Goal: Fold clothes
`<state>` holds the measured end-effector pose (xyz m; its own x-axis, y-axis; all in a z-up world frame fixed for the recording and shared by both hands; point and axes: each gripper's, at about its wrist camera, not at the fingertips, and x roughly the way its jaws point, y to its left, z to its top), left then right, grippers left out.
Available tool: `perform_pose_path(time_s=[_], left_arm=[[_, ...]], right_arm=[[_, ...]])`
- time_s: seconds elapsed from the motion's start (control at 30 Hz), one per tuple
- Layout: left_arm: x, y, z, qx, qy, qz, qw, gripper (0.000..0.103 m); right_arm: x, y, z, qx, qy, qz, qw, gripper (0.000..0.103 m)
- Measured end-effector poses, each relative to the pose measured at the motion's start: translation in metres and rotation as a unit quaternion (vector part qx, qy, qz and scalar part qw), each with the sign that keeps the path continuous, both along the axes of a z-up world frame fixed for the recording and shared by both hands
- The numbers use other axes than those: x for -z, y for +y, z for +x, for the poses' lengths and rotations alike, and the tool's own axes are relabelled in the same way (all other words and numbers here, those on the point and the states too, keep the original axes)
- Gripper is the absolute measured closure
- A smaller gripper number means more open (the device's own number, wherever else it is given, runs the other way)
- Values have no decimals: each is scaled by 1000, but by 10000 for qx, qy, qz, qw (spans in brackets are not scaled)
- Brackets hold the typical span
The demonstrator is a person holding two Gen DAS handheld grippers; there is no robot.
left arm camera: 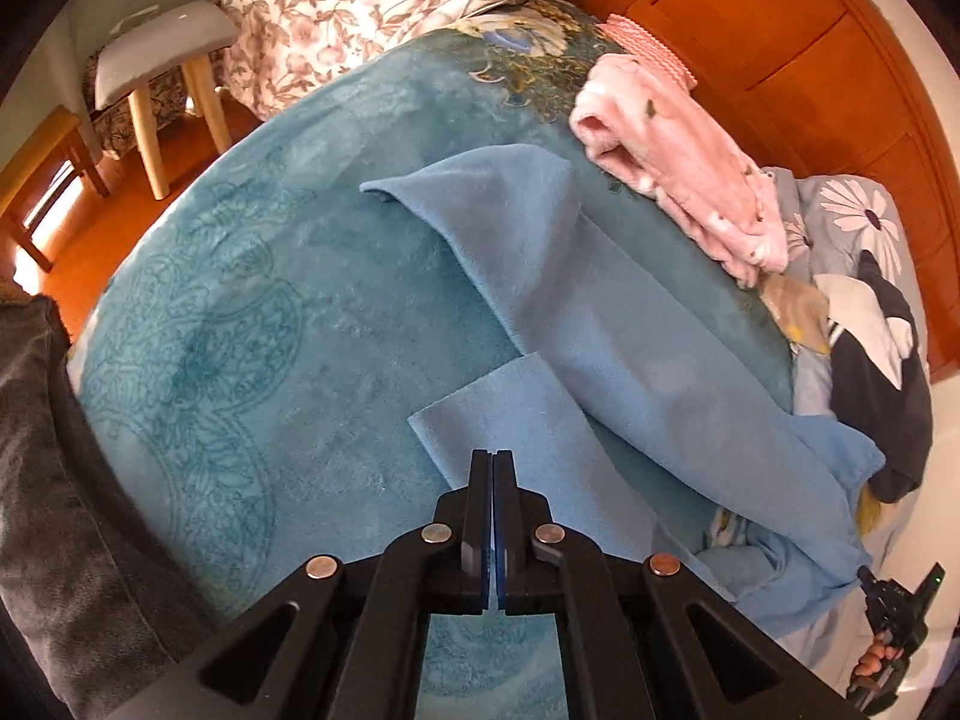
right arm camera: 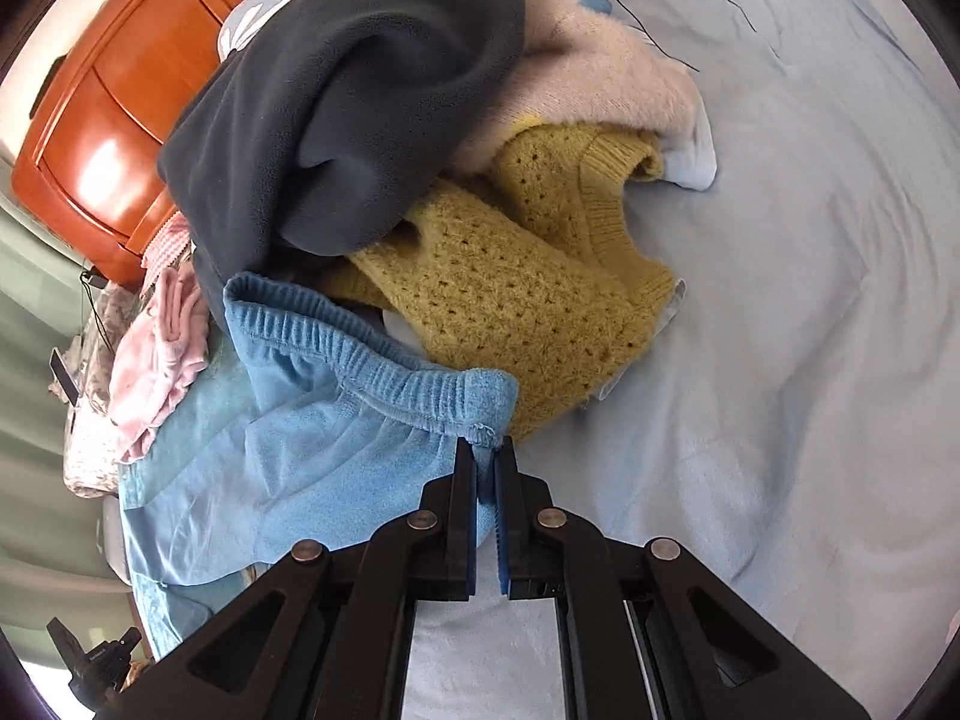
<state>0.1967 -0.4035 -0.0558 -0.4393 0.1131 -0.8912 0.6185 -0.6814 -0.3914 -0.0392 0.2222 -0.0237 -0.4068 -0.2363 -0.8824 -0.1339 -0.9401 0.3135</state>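
Light blue fleece trousers lie stretched across a teal blanket on the bed. My left gripper is shut on the hem of one trouser leg. In the right wrist view, my right gripper is shut on the corner of the trousers' elastic waistband. The right gripper also shows in the left wrist view at the lower right, in a hand.
A pink fleece garment lies at the far side of the blanket. A pile with a dark grey fleece, a yellow knit sweater and a pale pink sweater sits on a light blue sheet. A wooden headboard and a stool stand around the bed.
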Motion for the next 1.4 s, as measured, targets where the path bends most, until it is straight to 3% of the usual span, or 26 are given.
perform_pose_path(time_s=[0.07, 0.13, 0.23, 0.3, 0.4, 0.43, 0.53, 0.7, 0.83, 0.9, 0.97, 1.1, 1.3, 1.4], left_arm=[[14, -2, 5, -287, -198, -5, 9994, 100], [28, -4, 5, -376, -230, 134, 9989, 90], [43, -5, 2, -477, -71, 349, 9982, 76], [48, -7, -1, -589, 35, 456, 9972, 74], [51, -9, -3, -692, 180, 490, 9962, 77], [52, -10, -4, -707, 172, 446, 9964, 98], [49, -13, -4, -763, 202, 411, 9960, 101], [-11, -41, 12, -1128, 1069, 128, 9878, 101], [-68, -59, 44, -1333, 1695, -465, 9754, 101], [-63, -62, 59, -1492, 1454, -563, 9764, 101], [-32, -68, 68, -1618, 896, -297, 9823, 101], [13, -59, 74, -1796, 34, -84, 9837, 101], [8, -55, 82, -1891, 29, -179, 9818, 101], [22, -59, 78, -1887, -221, -142, 9817, 101]], right_arm=[[-2, -5, -1, -80, 40, 115, 9999, 98], [-3, -9, -2, -138, 62, 205, 9997, 98], [-1, -11, -3, -105, 18, 224, 9997, 98], [0, -12, -2, -88, -2, 231, 9997, 98], [-3, -14, -2, -71, 7, 233, 9997, 98], [-4, -14, -1, -67, 14, 234, 9997, 98], [-8, -17, 0, -68, 39, 240, 9997, 98], [-30, -19, 5, -112, 264, 90, 9995, 98], [-58, -21, 12, -367, 592, -68, 9975, 99], [-57, -27, 18, -618, 582, 180, 9962, 99], [-32, -18, 29, -560, 174, 390, 9975, 99], [21, 5, 44, -72, -655, 175, 9977, 99], [23, 6, 49, -256, -753, 405, 9960, 99], [30, 6, 47, -265, -821, 487, 9951, 99]])
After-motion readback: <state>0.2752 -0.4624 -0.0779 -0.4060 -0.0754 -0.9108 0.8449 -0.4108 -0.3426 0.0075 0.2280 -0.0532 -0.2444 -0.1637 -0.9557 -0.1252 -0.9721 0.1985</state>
